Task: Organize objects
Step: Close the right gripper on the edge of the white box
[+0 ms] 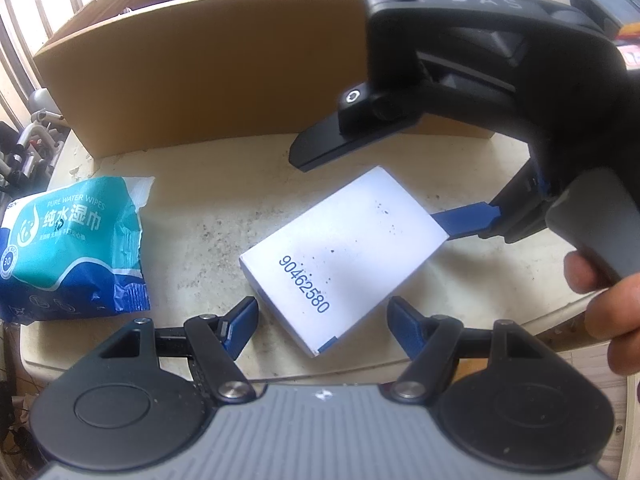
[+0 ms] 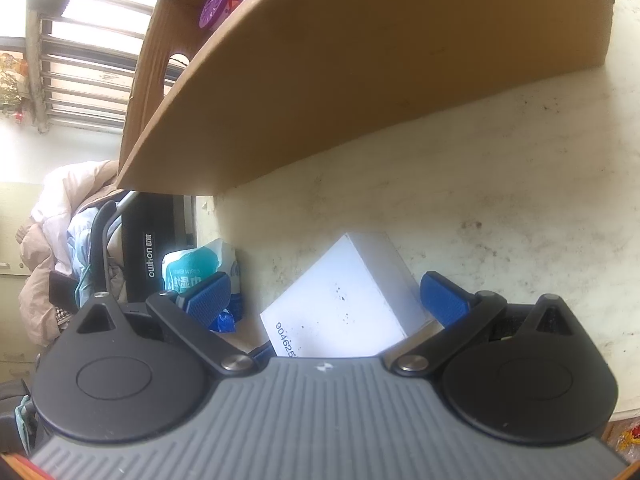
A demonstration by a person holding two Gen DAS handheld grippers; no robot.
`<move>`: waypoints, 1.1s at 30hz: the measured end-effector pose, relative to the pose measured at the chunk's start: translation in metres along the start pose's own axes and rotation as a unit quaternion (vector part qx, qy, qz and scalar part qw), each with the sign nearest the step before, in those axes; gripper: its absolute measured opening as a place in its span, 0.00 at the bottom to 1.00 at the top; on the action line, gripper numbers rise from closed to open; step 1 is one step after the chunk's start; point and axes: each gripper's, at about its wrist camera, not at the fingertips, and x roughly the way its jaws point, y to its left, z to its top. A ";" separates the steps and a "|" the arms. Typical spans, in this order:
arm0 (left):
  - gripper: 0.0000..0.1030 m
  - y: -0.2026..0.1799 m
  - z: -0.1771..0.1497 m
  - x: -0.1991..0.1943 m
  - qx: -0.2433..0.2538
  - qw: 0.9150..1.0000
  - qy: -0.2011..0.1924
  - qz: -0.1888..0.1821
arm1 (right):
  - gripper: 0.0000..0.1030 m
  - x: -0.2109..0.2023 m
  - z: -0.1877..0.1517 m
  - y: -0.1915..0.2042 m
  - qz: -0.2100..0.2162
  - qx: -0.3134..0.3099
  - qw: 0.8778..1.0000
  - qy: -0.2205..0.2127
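A white box (image 1: 340, 256) printed with blue digits lies flat on the worn pale table (image 1: 192, 208). Its near corner sits between the blue pads of my left gripper (image 1: 322, 316), which is open and not pressing on it. My right gripper (image 1: 366, 186) comes in from the upper right, held by a hand (image 1: 608, 312), with its jaws spread wide around the box's far end. In the right wrist view the box (image 2: 340, 304) lies between the open right gripper's (image 2: 326, 298) pads without contact. A teal and blue pack of wet wipes (image 1: 72, 248) rests at the table's left edge.
A tall open cardboard box (image 1: 220, 72) stands along the back of the table, with a purple item (image 2: 216, 6) inside. The wipes pack (image 2: 192, 276) lies near the table's left edge. Beyond that edge are a black case (image 2: 152, 248) and piled clothes (image 2: 60, 220).
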 end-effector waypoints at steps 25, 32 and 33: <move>0.65 -0.065 -0.049 -0.030 0.011 1.000 -0.005 0.029 | 0.62 -0.013 -0.010 0.014 -0.076 -0.120 0.990 -0.002; 0.63 -0.082 -0.064 -0.042 0.008 0.999 -0.005 0.031 | 0.55 -0.012 -0.012 0.016 -0.074 -0.121 0.990 -0.006; 0.63 -0.084 -0.066 -0.044 0.008 0.999 -0.006 0.033 | 0.54 -0.012 -0.012 0.016 -0.073 -0.120 0.990 -0.006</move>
